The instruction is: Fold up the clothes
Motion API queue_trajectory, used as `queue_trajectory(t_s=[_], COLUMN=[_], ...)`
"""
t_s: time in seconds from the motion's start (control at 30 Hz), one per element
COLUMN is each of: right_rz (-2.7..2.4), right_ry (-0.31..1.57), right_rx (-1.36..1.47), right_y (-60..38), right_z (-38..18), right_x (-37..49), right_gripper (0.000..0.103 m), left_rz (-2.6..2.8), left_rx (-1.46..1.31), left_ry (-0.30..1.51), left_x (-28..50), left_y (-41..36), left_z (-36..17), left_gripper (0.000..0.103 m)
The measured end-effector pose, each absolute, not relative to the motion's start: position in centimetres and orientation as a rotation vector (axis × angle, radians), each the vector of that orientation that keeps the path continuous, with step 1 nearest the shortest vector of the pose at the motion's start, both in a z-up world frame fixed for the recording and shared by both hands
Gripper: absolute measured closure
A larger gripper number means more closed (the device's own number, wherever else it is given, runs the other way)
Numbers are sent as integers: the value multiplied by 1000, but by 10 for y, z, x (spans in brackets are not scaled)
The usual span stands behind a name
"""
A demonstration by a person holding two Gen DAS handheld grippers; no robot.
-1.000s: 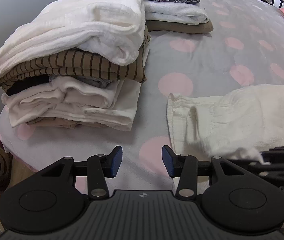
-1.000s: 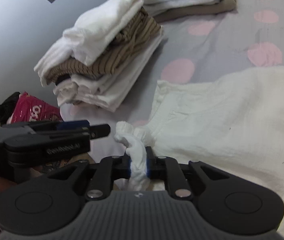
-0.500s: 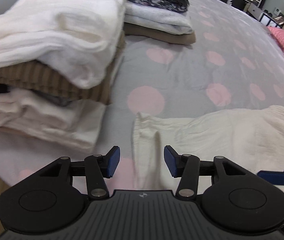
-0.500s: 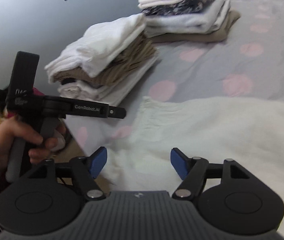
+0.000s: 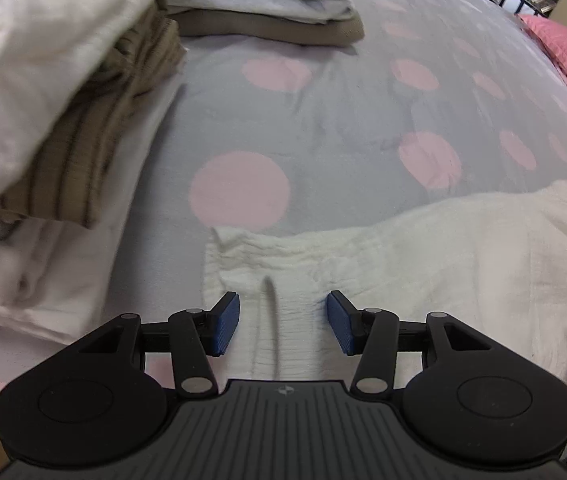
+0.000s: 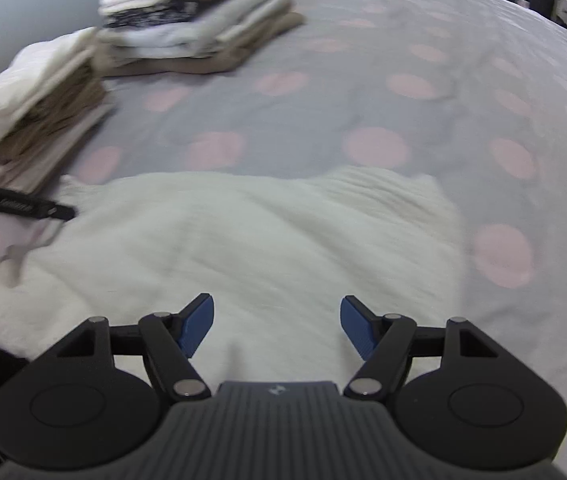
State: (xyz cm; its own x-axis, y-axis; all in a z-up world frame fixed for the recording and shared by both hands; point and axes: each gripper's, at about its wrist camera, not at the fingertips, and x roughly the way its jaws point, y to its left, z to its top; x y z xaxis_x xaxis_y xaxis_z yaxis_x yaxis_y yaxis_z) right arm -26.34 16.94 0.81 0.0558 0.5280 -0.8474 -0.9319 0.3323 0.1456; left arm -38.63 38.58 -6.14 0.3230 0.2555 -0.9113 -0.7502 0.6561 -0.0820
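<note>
On the spotted bedspread (image 5: pixel 323 132), beside two folded stacks (image 5: pixel 55 92), a cream garment (image 5: pixel 423 256) is spread flat. Left gripper (image 5: pixel 279 322) and right gripper (image 6: pixel 277 326) are held agape, empty, above it. An edge must probably be gripped for folding.

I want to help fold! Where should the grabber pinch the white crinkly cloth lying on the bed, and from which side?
Probably pinch the raised crease near its near-left corner, right between the left gripper's open fingers. The white cloth lies flat on the bedspread, so that little ridge is the easiest bit to catch. Come straight down from above, at the near edge.
</note>
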Motion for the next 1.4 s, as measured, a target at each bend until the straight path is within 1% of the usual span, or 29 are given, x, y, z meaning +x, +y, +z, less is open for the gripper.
queue_trajectory(t_s=[0.2, 0.27, 0.33, 0.37, 0.43, 0.53, 0.63, 0.73, 0.87, 0.97, 1.0, 1.03, 1.07, 1.1, 1.23, 1.4], right_rz=[1125, 1133, 1138, 1137, 1122, 1080, 1039, 998, 980, 980, 980, 994, 1006, 1015, 1059, 1229], right_ry=[1049, 1050, 1052, 1052, 1053, 1052, 1051, 1050, 1059, 1047, 1042, 1033, 1024, 1020, 1003, 953], right_rx=[-417, -417, -417, -415, -402, -372, -342, -313, -328, -338, -342, -349, -356, -361, -380, -427], right_y=[158, 157, 157, 155, 151, 147, 142, 137, 141, 139, 138, 136, 135, 133, 130, 135], right_z=[-5, -6, -7, -7, -6, -5, -4, -4, -12, -12, -12, -11, -9, -8, -3, 13], right_x=[-234, -234, -235, -234, -230, -221, -211, -202, -199, -201, -202, -205, -207, -211, -227, -272], right_gripper=[30, 30, 30, 30, 30, 30, 30, 30, 30, 30, 30, 30, 30, 30, 30, 30], left_rz=[701, 699, 704, 711, 727, 770, 822, 812, 792, 783, 784, 786, 788, 789, 796, 809], left_rx=[-289, -263, -273, -284, -304, -317, -392, -459, -454, -467, -473, -478, -484, -489, -510, -549], left_ry=[1102, 1095, 1073, 1057, 1018, 915, 833, 877, 925, 939, 932, 926, 919, 912, 886, 868], left_x=[-367, -365, -366, -368, -374, -388, -408, -415, -404, -405, -408, -411, -415, -418, -431, -447], left_y=[351, 348, 348, 349, 347, 343, 352, 367, 375, 374, 370, 366, 362, 358, 343, 322], left_z=[-68, -68, -65, -61, -51, -27, -9, -17, -34, -33, -29, -25, -21, -17, -1, 15], left_gripper=[61, 67, 81, 85, 85, 85, 85, 85, 85, 82, 78, 71, 67, 60, 60, 60])
